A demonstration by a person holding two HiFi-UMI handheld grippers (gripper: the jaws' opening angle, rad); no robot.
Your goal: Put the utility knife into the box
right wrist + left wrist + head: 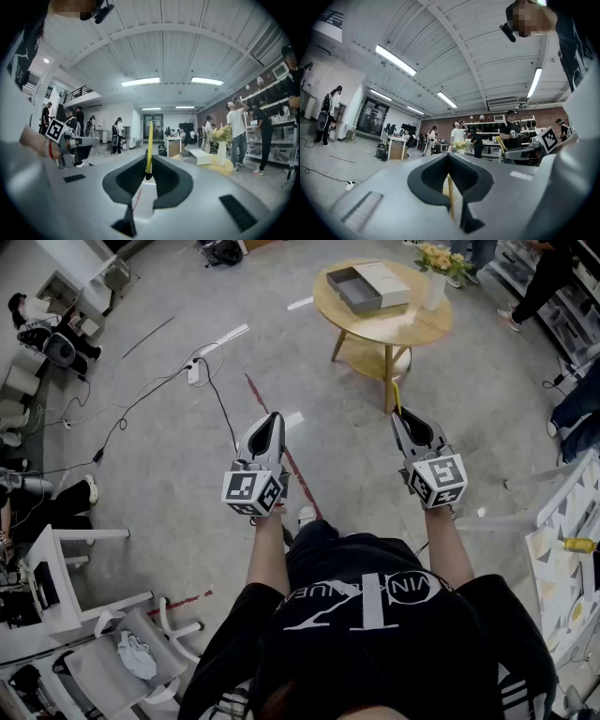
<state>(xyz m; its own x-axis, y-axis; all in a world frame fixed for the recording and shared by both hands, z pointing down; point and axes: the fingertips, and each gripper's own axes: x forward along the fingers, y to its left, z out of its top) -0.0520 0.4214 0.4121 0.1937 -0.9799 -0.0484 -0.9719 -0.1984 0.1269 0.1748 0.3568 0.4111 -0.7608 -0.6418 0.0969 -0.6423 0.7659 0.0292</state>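
While outstretched, right gripper point(397, 416) clamps knife point(149, 140).

Lighting: bright and even, from long white ceiling strip lights point(396, 60), which burn out to plain white in both gripper views; the pale grey concrete floor point(169, 474) bears only faint, soft shadows and one small gleam. Distortion: the head view is bowed at its edges, and both gripper views are strongly fisheye, with black rounded corners and curved ceiling beams. Focus: the grey left tool point(449, 153) and grey right tool point(149, 158) are soft close to the lens, the thin yellow utility knife point(149, 140) is fairly crisp, and the far room is slightly hazy.
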